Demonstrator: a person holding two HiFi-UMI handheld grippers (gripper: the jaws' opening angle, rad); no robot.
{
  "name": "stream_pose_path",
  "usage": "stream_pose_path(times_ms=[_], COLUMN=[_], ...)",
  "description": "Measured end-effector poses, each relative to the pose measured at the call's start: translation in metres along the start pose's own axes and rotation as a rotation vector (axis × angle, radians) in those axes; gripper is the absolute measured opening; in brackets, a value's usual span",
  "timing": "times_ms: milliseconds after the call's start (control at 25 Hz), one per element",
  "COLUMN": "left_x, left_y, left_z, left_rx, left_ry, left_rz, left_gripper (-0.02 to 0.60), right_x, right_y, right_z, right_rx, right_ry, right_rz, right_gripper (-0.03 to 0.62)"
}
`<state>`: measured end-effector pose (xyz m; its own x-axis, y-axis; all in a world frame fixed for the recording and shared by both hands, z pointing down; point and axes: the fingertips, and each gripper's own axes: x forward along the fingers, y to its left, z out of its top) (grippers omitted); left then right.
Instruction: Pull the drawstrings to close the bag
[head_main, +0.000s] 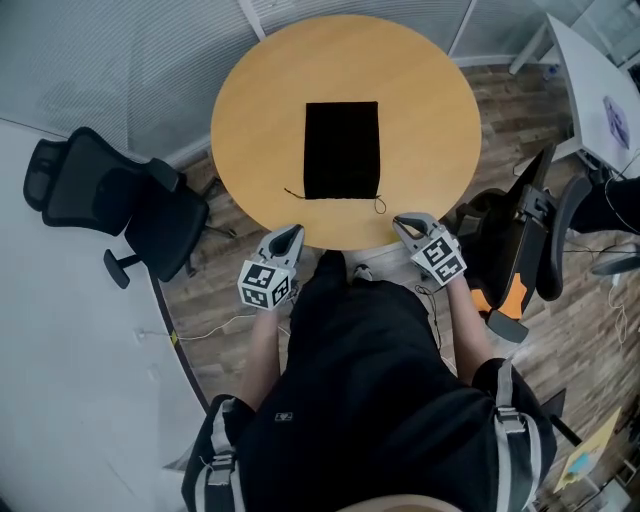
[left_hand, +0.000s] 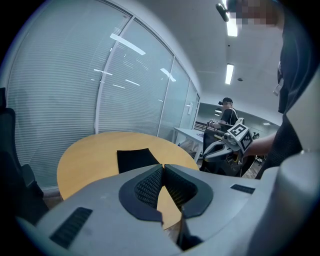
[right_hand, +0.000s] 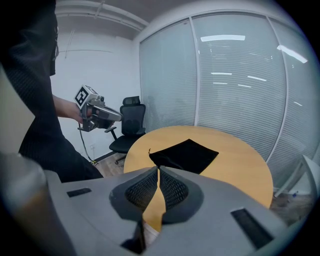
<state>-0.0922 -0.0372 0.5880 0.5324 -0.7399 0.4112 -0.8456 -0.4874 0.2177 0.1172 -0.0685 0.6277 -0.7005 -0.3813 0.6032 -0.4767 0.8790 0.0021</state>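
left claw shut, empty, hovering off the surface edge, near-left of the black drawstring bag. bag lies flat mid-surface, drawstrings trailing loose at its near corners. right claw shut, empty, near-right of the bag.

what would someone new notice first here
A flat black bag lies alone in the middle of the round wooden table, its drawstrings trailing from the edge nearest the person. At that near table edge, the left tongs and right tongs hover shut and empty. A black office chair stands left of the table.
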Motion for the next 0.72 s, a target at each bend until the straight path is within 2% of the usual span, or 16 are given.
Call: stream_pose_path(times_ms=[160,520,720], left_x=[0.004,0.021,0.031], left_y=[0.011,0.042,0.058], left_z=[-0.001,0.009,0.006], left_rx=[-0.007,-0.023,0.026], left_ry=[0.002,0.004,0.051], left_rz=[-0.008,-0.034,-0.052], left_gripper=[0.02,0.021,0.021], right_x=[0.007,0.033,0.046], right_y=[-0.001,-0.014,-0.022], right_z=[0.005,0.029,0.036], right_rx=[0.027,0.005,0.063], right_ry=[-0.003,0.018,0.008], right_rz=[-0.005,-0.013,-0.015], right_gripper=[0.069,0.069,0.069])
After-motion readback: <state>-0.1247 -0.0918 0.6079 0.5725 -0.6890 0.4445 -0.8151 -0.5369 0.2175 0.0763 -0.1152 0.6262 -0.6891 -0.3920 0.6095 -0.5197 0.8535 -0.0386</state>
